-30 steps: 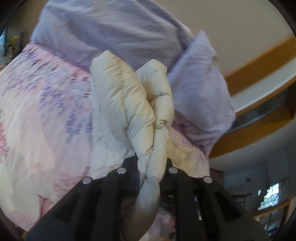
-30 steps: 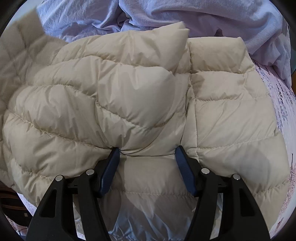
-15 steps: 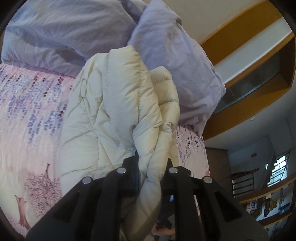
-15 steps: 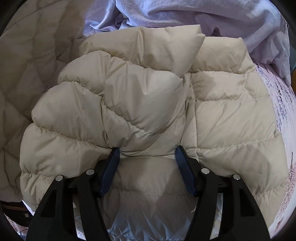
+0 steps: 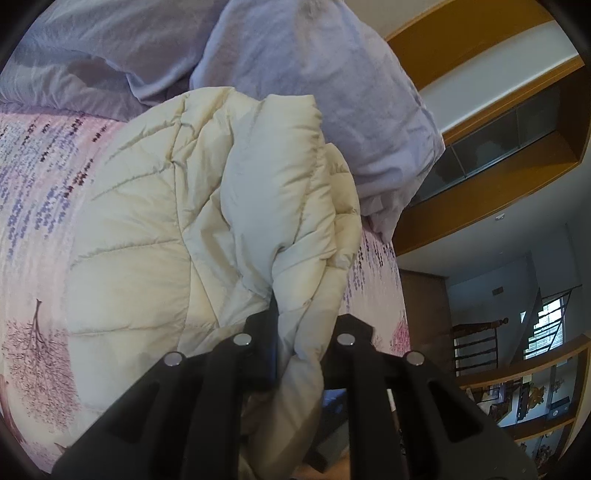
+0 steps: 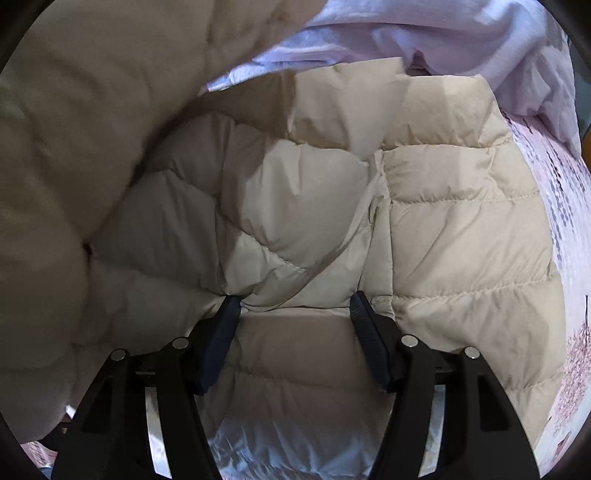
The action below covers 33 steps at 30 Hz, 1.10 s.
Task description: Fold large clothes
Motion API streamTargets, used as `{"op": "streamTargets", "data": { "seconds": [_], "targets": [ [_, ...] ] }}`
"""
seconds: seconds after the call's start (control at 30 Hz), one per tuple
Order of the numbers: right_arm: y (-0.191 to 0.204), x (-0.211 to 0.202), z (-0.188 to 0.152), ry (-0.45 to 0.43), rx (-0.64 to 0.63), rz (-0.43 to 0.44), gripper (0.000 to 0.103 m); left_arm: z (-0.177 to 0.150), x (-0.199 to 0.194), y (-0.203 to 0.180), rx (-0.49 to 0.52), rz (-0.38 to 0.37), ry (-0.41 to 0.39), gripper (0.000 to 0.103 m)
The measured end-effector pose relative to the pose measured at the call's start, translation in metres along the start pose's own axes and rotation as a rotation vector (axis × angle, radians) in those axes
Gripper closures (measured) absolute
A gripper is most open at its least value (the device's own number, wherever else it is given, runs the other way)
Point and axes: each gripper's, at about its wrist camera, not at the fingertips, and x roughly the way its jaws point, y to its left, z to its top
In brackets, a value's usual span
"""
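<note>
Cream quilted jacket (image 5: 177,229) fills the middle of the left wrist view, spread on a bed w/ a pink and purple printed sheet (image 5: 40,177). Left gripper (image 5: 301,321) is clamped narrow on a bunched fold of the jacket, fabric squeezed between the black fingers (image 5: 258,332) and hanging down below them. A raised flap of the jacket stands up just beyond the grip. Lavender duvet (image 5: 303,74) is heaped at the far edge of the bed, touching the jacket's top. Wooden shelving (image 5: 491,173) and a window (image 5: 546,325) show off the bed's right side.

Right wrist view: same jacket (image 6: 461,240) lies flat under the gripper, stitched panels running across, reaching near the bed's right edge where the printed sheet (image 6: 569,221) shows. Right gripper (image 6: 295,302) has its fingers set fairly wide, blue pads (image 6: 369,339) resting on the jacket, tips pushed into the padding on either side of a panel; can't tell if they actually pinch it. A big lifted part of the jacket looms blurred at upper left, casting shade over the flat part. Lavender duvet (image 6: 461,33) sits along the far edge. Shiny pale lining (image 6: 295,443) shows at the near edge, between the gripper's arms.
</note>
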Motion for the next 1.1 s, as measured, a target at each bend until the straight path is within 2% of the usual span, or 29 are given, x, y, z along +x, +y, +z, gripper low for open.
{"op": "streamTargets", "data": {
  "seconds": [0.27,0.5,0.67,0.9,0.97,1.1],
  "targets": [
    [-0.029,-0.039,-0.010,-0.040,0.008,0.014,0.039,0.001,0.028,-0.014,0.004,0.032,0.035,0.090],
    [-0.058,-0.074,-0.031,-0.058,0.011,-0.033,0.039,0.001,0.047,-0.029,0.005,0.047,0.056,0.090],
    [-0.080,-0.072,-0.050,-0.030,0.049,-0.051,0.039,-0.003,0.058,-0.046,0.027,0.024,0.077,0.090],
    [-0.081,-0.071,-0.057,-0.042,0.098,-0.041,0.039,-0.019,0.088,-0.069,0.072,-0.001,0.160,0.088],
    [-0.082,-0.071,-0.057,-0.045,0.108,-0.036,0.039,-0.021,0.094,-0.071,0.077,-0.006,0.182,0.083],
    [-0.081,-0.078,-0.063,-0.054,0.114,-0.041,0.039,-0.020,0.098,-0.074,0.073,-0.020,0.206,0.065]
  ]
}}
